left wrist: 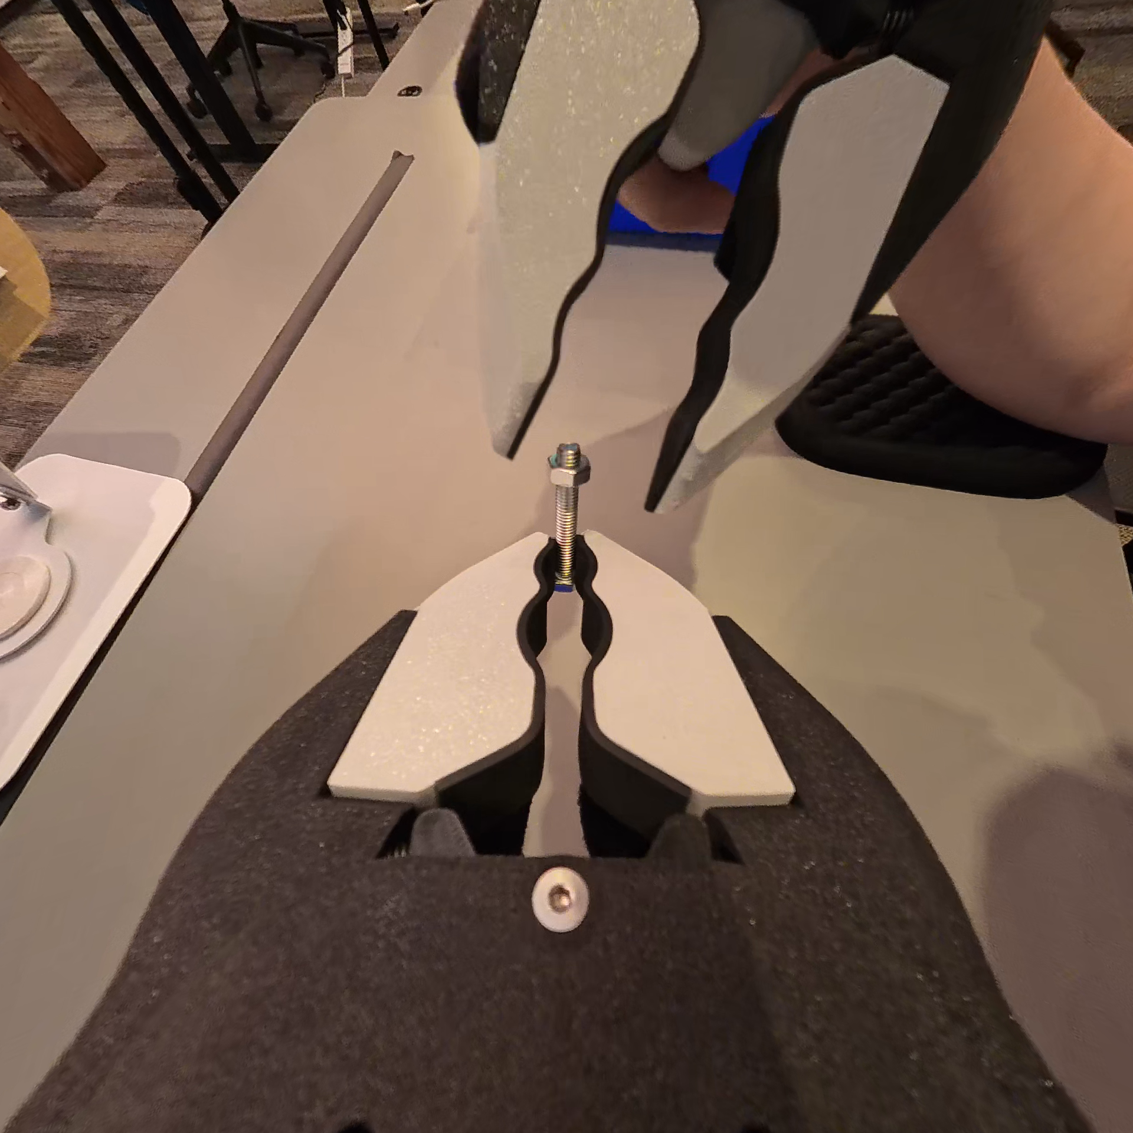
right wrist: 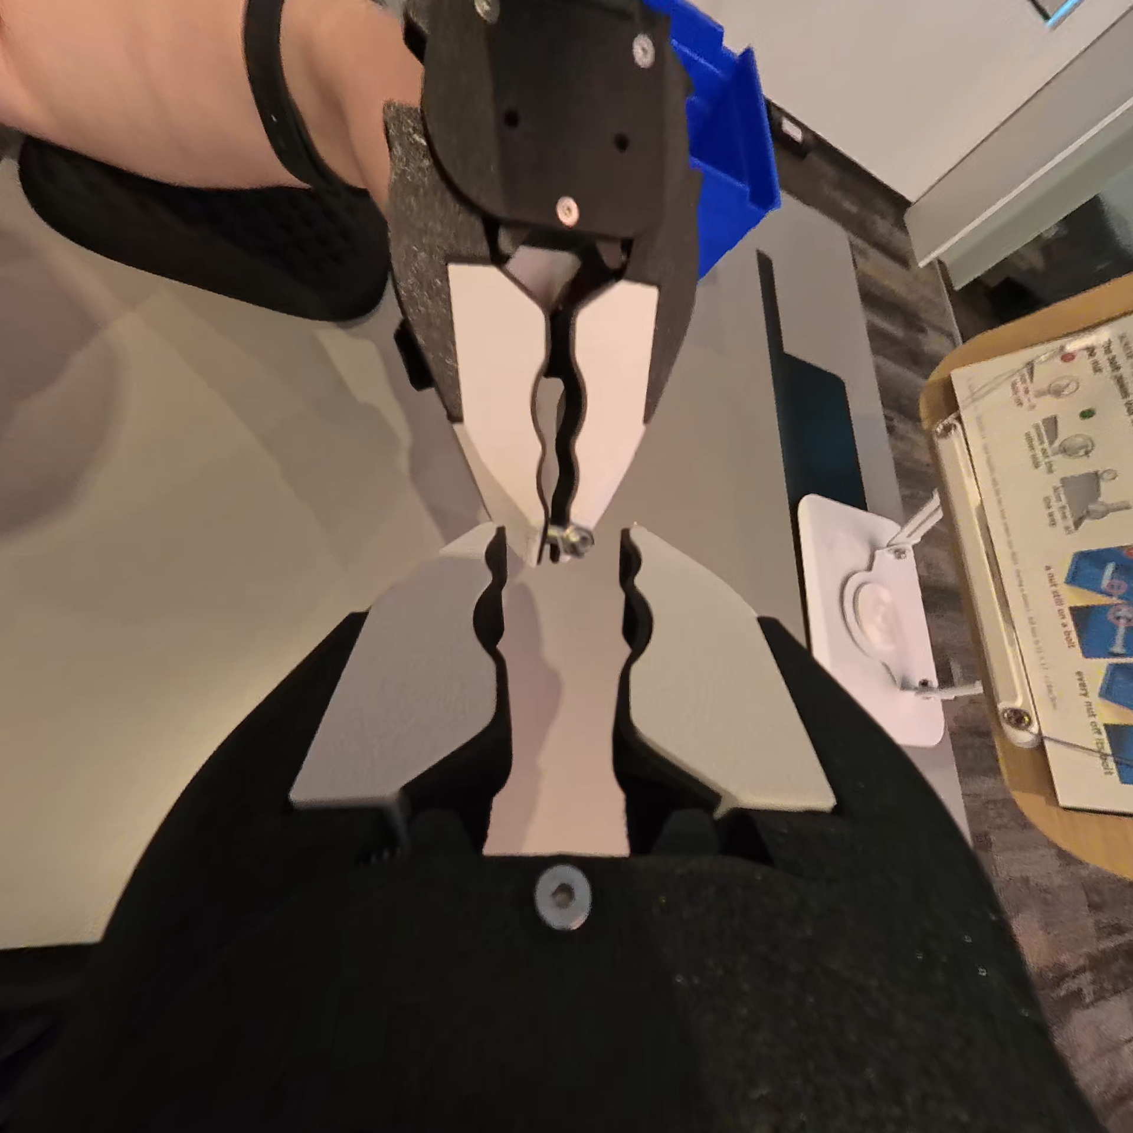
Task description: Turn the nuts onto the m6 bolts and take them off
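Clenched jaws of the left gripper [left wrist: 564, 539] held a threaded steel bolt [left wrist: 564, 521] bearing a hex nut [left wrist: 570, 473], while the right gripper [right wrist: 563, 532] gaped beside it.

Shiny threaded metal bolt [left wrist: 564, 521], metal nut [left wrist: 569, 475], matt smooth grey table [left wrist: 306, 552]

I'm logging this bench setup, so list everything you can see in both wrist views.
bolt: one, silver, held upright by the left gripper
nut: one, silver, near the bolt's tip
bin: one, blue, behind the left gripper
table: one, grey
instruction sheet: one, white, on a wooden board
white plate: one, at the table edge
left gripper: shut on the bolt
right gripper: open, flanking the nut
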`<state>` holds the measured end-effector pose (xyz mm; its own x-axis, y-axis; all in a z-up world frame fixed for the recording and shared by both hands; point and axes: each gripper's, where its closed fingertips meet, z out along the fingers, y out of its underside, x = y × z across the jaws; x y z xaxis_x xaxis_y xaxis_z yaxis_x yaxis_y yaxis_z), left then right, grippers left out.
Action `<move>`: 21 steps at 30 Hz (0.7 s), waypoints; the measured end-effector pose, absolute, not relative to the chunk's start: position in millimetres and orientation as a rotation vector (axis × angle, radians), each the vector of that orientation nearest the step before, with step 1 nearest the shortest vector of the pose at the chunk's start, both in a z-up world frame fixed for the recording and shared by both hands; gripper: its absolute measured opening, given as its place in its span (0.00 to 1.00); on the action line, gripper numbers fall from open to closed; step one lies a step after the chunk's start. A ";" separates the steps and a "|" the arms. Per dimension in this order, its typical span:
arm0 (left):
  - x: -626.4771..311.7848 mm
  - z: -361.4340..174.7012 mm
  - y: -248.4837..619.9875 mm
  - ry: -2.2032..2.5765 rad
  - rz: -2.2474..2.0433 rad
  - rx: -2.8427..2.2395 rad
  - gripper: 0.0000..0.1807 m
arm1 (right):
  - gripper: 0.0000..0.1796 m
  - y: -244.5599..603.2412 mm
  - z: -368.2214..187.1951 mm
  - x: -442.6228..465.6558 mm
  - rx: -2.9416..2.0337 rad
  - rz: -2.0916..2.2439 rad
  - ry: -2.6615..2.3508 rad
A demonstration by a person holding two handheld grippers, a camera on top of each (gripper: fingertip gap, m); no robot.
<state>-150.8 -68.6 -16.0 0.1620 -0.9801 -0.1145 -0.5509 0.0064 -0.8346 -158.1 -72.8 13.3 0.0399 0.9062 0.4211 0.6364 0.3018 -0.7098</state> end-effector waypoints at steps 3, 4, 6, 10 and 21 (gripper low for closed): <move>-151.1 -16.6 -67.9 1.492 -0.676 -1.651 0.03 | 0.16 -77.5 5.0 -157.7 -1.424 0.371 -1.731; -151.8 -16.8 -67.1 1.491 -0.671 -1.653 0.03 | 0.15 -76.1 2.3 -153.1 -1.452 0.358 -1.738; -152.6 -15.3 -65.4 1.476 -0.676 -1.654 0.03 | 0.13 -77.6 1.1 -147.1 -1.488 0.391 -1.740; -152.4 -14.7 -65.2 1.475 -0.677 -1.650 0.03 | 0.17 -75.6 17.2 -158.4 -1.414 0.431 -1.664; -153.3 -11.2 -65.2 1.463 -0.695 -1.645 0.03 | 0.18 -74.0 25.1 -158.6 -1.391 0.453 -1.624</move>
